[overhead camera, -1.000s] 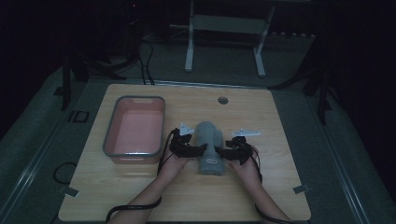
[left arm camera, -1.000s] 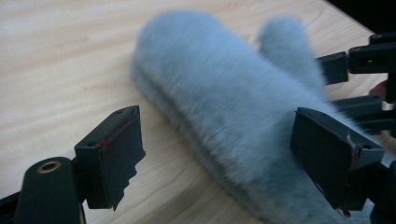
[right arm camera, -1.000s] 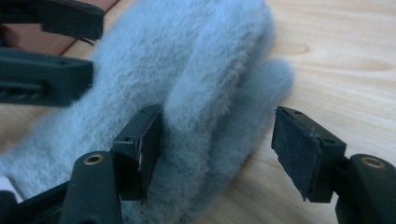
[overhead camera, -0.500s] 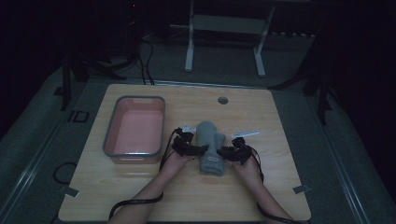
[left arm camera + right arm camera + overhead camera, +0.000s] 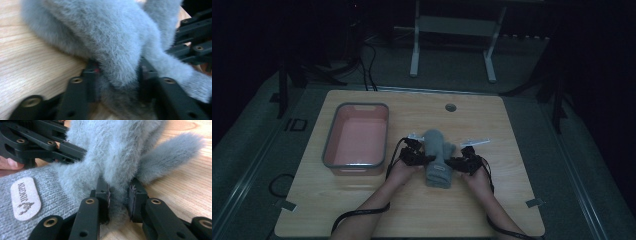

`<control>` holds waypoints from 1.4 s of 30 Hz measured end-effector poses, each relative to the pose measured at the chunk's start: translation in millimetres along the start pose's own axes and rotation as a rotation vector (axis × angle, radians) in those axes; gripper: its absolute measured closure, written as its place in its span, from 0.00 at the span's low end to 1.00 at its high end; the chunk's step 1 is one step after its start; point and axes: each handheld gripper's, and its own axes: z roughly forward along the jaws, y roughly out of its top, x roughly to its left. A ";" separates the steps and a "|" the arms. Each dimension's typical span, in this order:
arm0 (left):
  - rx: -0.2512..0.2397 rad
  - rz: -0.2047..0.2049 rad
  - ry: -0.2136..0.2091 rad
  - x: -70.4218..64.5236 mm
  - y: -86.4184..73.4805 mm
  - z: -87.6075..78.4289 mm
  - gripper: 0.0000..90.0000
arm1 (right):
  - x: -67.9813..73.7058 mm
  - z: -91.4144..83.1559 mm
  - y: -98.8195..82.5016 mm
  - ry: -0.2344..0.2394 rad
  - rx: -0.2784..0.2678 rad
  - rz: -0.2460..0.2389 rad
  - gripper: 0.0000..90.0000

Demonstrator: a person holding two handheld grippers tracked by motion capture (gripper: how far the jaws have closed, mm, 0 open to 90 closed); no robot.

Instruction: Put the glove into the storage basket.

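Both forearms reach in from six o'clock, hands meeting mid-table (image 5: 512, 125). The left gripper (image 5: 414, 156) pinches the grey fuzzy glove (image 5: 438, 155) from nine o'clock, the right gripper (image 5: 464, 162) from three, jaws of each narrowed onto pinched fur. A tan cuff patch (image 5: 25, 198) reads "JINGPIN". A pink bin (image 5: 357, 136) sits at ten o'clock.

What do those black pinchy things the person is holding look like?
Each hand-held gripper, left and right, is black, built from flat jointed bars. In the gripper views the bars show round metal-ringed screw holes and end in two blocky jaws. A pale, flat plate sits on top of each, and a thin black cable trails back along the person's forearm. The forearms are bare, no sleeves.
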 end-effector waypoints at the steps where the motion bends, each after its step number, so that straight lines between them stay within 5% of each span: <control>1: 0.000 0.009 0.006 -1.4 0.4 -0.1 0.80 | -0.2 -0.1 -0.3 0.002 -0.003 0.003 0.83; 9: -0.012 0.042 0.010 -8.4 5.5 -8.5 0.87 | 5.4 -6.1 2.1 -0.009 -0.011 -0.019 0.89; 16: -0.070 0.049 -0.026 -19.2 17.1 -31.7 0.88 | 16.2 -26.4 9.9 0.011 -0.089 -0.027 0.91; 28: -0.107 0.120 -0.013 -35.1 49.4 -78.0 0.88 | 46.1 -60.2 44.4 0.031 -0.180 -0.076 0.91; 42: -0.140 0.139 0.028 -28.1 72.7 -126.0 0.88 | 72.0 -64.2 87.8 0.062 -0.222 -0.110 0.91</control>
